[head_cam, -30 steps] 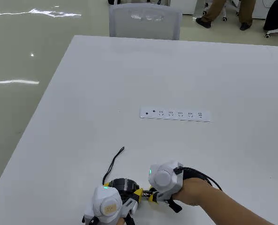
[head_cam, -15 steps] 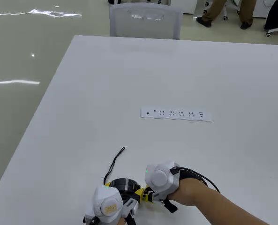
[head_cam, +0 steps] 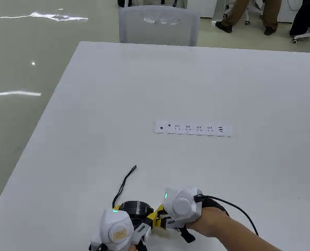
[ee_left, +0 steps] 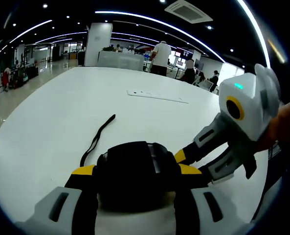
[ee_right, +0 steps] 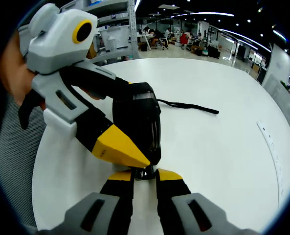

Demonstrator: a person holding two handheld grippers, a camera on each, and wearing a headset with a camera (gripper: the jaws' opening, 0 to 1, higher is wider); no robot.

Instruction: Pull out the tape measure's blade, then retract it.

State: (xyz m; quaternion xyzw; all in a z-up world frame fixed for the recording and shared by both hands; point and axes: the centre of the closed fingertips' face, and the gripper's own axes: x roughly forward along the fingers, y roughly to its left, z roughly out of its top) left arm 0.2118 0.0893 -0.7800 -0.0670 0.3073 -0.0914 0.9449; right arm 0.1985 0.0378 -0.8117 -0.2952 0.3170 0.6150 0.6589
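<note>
Gripping the tape measure [ee_right: 135, 117] from both sides, the left claw [ee_left: 135, 170] has its yellow-tipped jaws pressed against the black case, which sits low on the white surface [head_cam: 196, 78] near the person's edge. In the left gripper view the case bulges up between the two jaws.

The right claw [ee_right: 145, 174] comes in from the person's right, its jaws drawn almost together and pinching a small dark tab [ee_right: 145, 172] at the bottom corner of the case, right beside one yellow tip of the left claw. No length of blade can be made out between the tab and the case.

A thin black strap [head_cam: 124, 180] trails from the case and lies loose on the surface, curving away from the person. Farther out, well apart from the claws, a white power strip [head_cam: 192, 128] lies flat. A grey chair [head_cam: 157, 23] stands at the far edge.
</note>
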